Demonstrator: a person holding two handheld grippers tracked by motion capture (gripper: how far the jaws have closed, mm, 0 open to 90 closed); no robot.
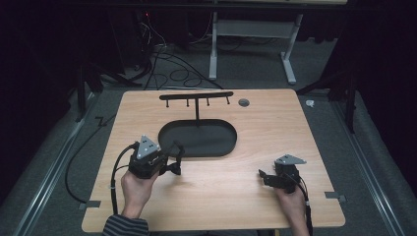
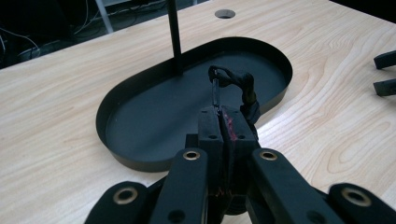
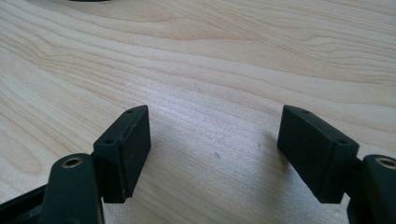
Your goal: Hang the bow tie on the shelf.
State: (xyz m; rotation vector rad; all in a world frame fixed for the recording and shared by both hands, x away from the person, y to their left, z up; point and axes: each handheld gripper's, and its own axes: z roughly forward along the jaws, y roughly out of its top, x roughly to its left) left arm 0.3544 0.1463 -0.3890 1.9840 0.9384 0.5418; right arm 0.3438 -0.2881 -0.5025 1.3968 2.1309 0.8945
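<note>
Here the left gripper (image 2: 223,122) clamps a small dark clip-like thing (image 2: 232,84), perhaps unlabelled; right gripper (image 3: 214,154) gapes.

Lab recording bay: wooden table (image 1: 255,132) centre frame, black curtains at both sides, floor cables (image 1: 172,69) upper left.

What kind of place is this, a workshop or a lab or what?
Probably a lab or recording studio: a lone wooden table in a dark room, cables strewn over the grey floor behind, and a hand-held left gripper holding a small black keyring over a black tray.
</note>
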